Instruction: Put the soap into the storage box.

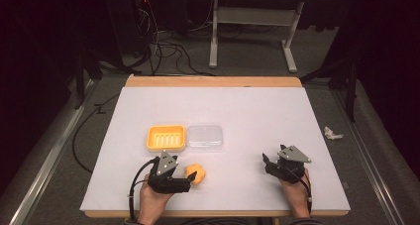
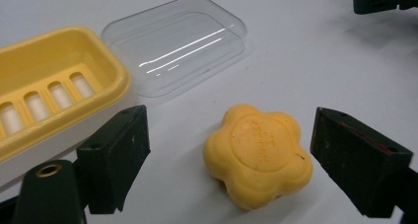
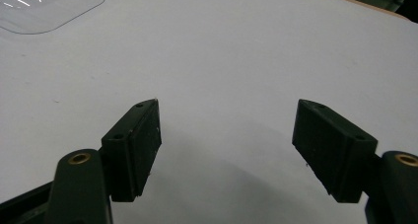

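The yellow flower-shaped soap bar [image 2: 259, 155] lies on the white tabletop [image 1: 257, 111], near the person's edge and well left of centre. The left gripper [image 1: 190, 176] brackets it: its fingers [image 2: 116, 155] are spread wide, one on each side of the soap, neither touching it. The right gripper [image 1: 266, 160] rests over bare tabletop to the right, its fingers [image 3: 135, 145] also spread wide and holding nothing.

Progress, as judged: the work is at an early stage. The clear plastic lid [image 1: 204, 137] is already off and lies just beside the yellow slotted soap dish [image 1: 166, 137]. The dish is empty. Remaining steps appear to be: close on the soap, lift it, place it in the dish, and probably refit the lid.

View comparison: the high view gives the overall layout and the spacing of both grippers. The left gripper view adds detail: the embossed face of the soap, the dish slots, and the gap on both sides of the soap. The right gripper view shows a corner of the lid [image 3: 44, 9].
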A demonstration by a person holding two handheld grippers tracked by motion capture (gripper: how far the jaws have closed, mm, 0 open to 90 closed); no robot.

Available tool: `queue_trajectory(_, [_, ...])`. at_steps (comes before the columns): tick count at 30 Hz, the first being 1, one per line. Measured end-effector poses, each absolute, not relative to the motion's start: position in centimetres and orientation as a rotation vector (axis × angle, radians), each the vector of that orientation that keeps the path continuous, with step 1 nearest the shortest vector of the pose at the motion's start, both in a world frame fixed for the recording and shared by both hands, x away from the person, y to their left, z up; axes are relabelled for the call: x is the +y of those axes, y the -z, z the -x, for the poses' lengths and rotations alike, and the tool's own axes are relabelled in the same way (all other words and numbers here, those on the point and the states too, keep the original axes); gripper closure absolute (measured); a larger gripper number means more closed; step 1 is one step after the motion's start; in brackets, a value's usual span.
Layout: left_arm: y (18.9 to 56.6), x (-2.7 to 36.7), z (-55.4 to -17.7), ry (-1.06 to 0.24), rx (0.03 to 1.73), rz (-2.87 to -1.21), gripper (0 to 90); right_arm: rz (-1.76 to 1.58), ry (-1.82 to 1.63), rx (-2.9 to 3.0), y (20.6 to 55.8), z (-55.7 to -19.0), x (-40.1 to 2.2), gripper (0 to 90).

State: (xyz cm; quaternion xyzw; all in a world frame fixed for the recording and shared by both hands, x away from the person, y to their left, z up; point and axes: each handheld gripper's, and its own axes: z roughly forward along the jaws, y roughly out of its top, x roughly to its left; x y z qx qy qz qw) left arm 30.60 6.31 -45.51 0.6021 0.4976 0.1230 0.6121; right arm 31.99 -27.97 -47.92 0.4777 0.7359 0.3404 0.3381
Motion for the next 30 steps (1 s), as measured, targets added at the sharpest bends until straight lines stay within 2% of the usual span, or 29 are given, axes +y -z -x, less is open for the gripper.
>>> queue_trajectory(30, [48.4, 2.8, -30.7, -0.325, 1.214, -1.534, 15.2, -1.244, -0.888, 1.918, 47.9, -32.0, -28.0, 27.2])
